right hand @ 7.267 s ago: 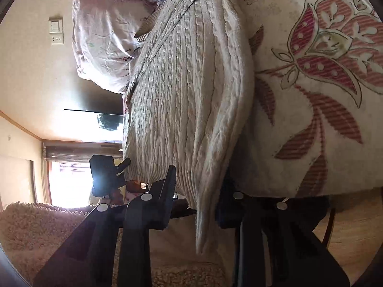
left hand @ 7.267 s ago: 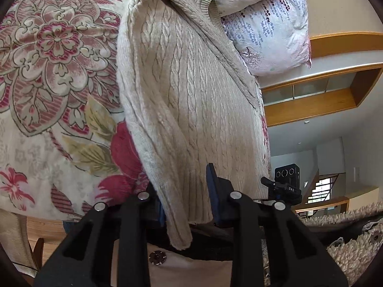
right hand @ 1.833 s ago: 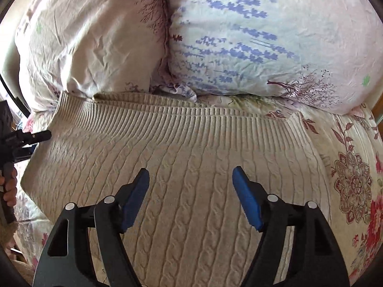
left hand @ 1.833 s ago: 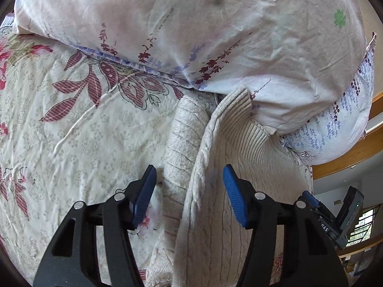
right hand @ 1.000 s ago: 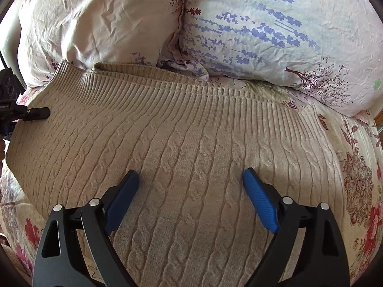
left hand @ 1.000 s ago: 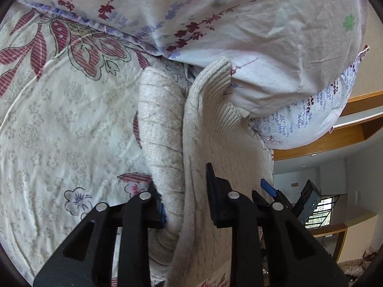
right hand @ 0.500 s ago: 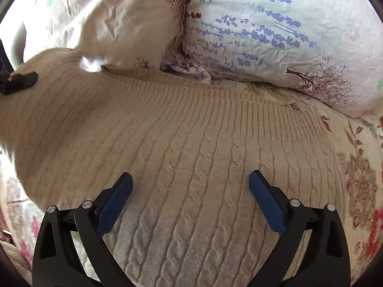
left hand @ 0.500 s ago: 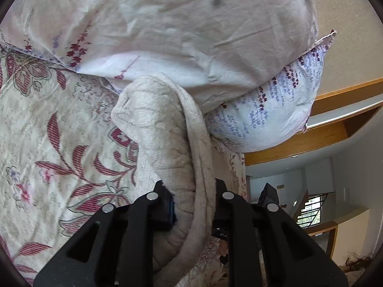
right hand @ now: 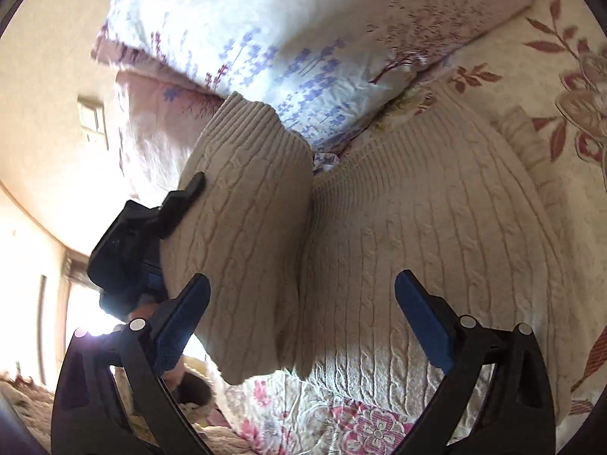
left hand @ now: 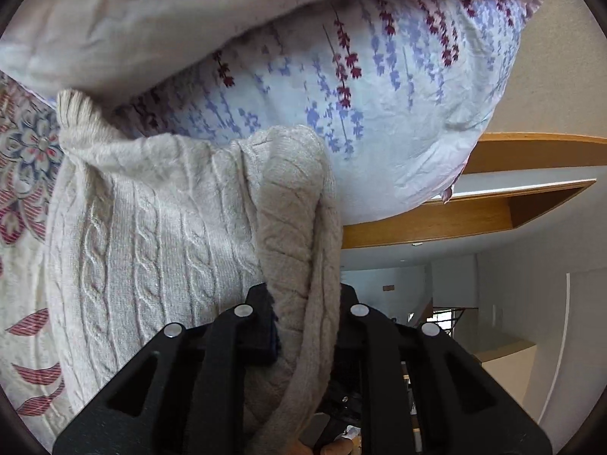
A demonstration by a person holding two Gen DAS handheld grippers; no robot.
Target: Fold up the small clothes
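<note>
A: Sweater [left hand: 159, 227] lies near the bed's [right hand: 561, 60] head edge, against the pillows [left hand: 341, 76]; left gripper [left hand: 303, 326] pinches its bunched side.

B: Right gripper [right hand: 301, 314] hovers spread, empty. Knit looks soft, floppy, probably stretchy; I'd grip the ribbed hem.

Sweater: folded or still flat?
Mid-fold. The left tool holds one side of the sweater lifted, curling over the part lying on the bedspread.
</note>
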